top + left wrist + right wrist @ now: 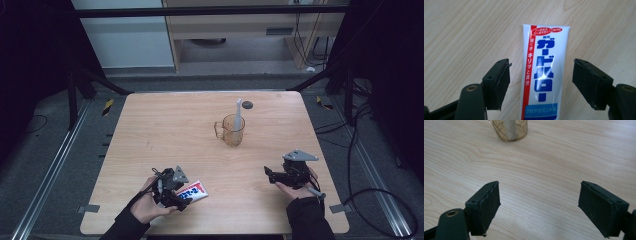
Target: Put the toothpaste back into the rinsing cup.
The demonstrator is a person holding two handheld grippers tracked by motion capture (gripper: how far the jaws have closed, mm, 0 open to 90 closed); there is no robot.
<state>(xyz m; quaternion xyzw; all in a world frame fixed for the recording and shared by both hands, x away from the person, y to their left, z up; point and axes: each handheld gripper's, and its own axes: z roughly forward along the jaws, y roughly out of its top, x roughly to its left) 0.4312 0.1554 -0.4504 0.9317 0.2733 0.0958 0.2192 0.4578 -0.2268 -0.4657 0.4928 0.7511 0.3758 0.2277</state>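
Your left tool (pixel 541 77) stands with its jaws apart around the toothpaste tube (pixel 543 72), which lies flat on the surface (pixel 165 125). Close off-centre and it may skid sideways or squeeze out paste. Your right tool (pixel 539 207) hovers spread, holding nothing.

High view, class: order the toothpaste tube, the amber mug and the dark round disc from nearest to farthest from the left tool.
1. toothpaste tube: lying flat at the near left, between the open jaws of the left tool.
2. amber mug: mid-table, ahead and to the right, with a toothbrush standing in it.
3. dark round disc: beyond the mug, near the far edge.
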